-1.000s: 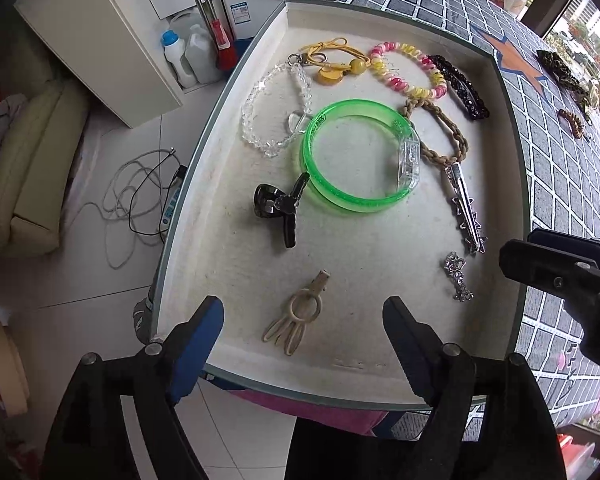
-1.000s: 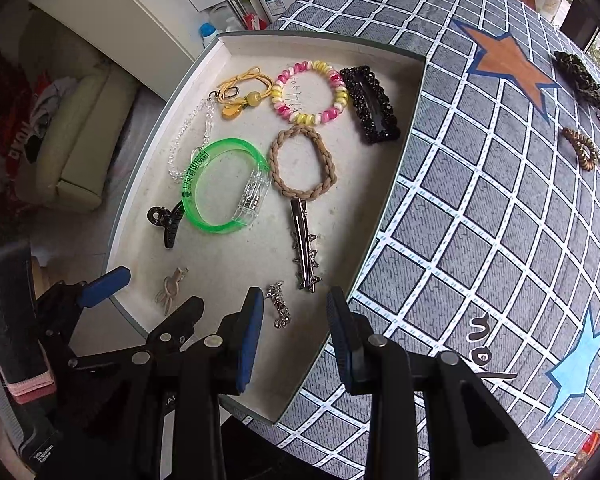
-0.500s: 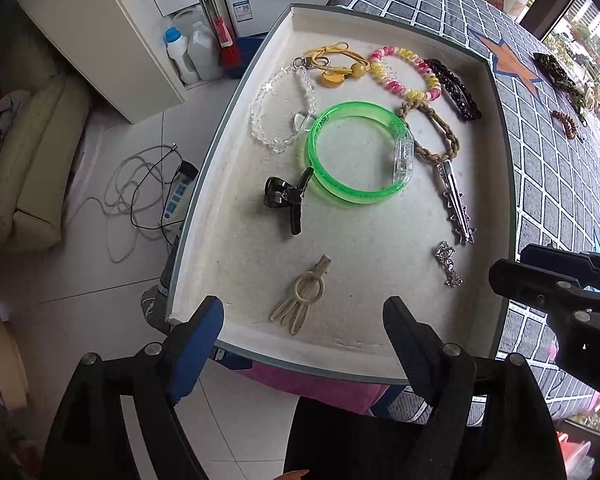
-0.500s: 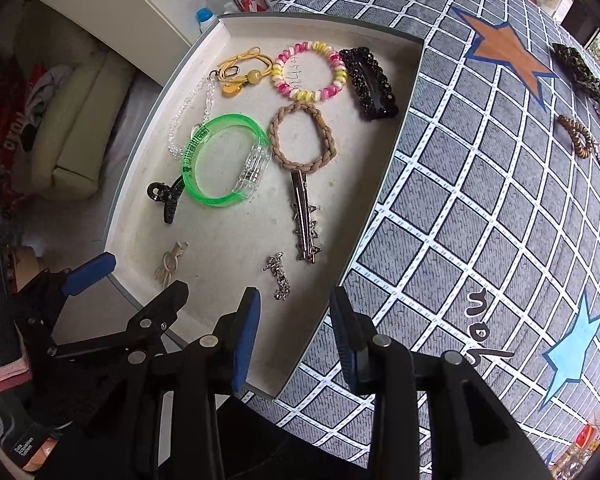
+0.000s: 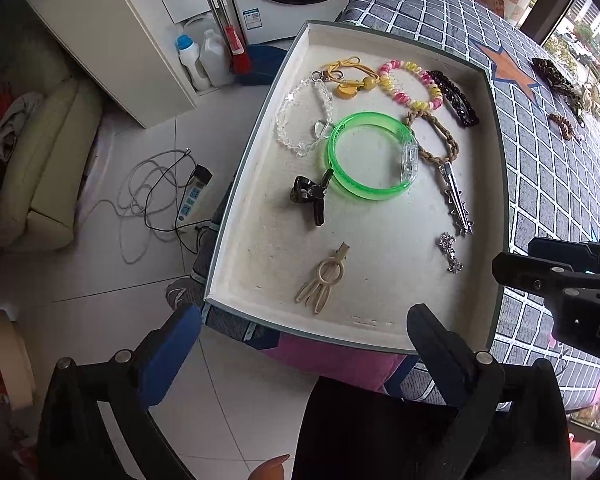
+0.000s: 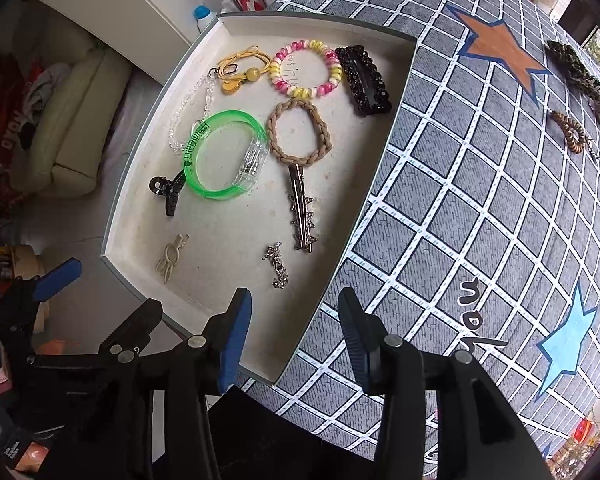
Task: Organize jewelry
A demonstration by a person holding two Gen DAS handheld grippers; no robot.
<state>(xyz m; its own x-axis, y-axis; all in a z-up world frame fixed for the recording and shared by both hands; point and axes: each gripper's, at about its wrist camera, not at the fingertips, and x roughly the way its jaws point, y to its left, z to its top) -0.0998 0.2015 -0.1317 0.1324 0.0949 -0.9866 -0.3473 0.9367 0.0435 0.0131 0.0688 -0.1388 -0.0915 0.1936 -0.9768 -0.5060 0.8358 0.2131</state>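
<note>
A white-lined tray (image 5: 256,136) (image 6: 384,128) sits on the checked cloth and holds several pieces. Among them are a green bangle (image 5: 370,156) (image 6: 224,156), a beige rabbit clip (image 5: 322,280) (image 6: 171,258), a small silver chain piece (image 5: 450,252) (image 6: 277,266) and a silver star clip (image 6: 302,216). My left gripper (image 5: 302,326) (image 6: 100,296) hovers above the tray's near edge, its jaws opening wide with nothing between them. My right gripper (image 6: 294,308) hangs over the tray's near right corner, jaws also opening and empty; one of its fingers (image 5: 540,270) shows in the left wrist view.
A dark patterned scrunchie (image 6: 576,66) and a brown coil hair tie (image 6: 570,130) lie on the cloth (image 6: 480,184) far right. Beyond the tray's left rim is tiled floor with a power strip (image 5: 194,196), a white cabinet (image 5: 112,36) and bottles (image 5: 190,60).
Both grippers have spread their jaws wider. The left gripper has risen and drawn back, so the tray looks smaller and farther. Nothing in the tray has moved.
</note>
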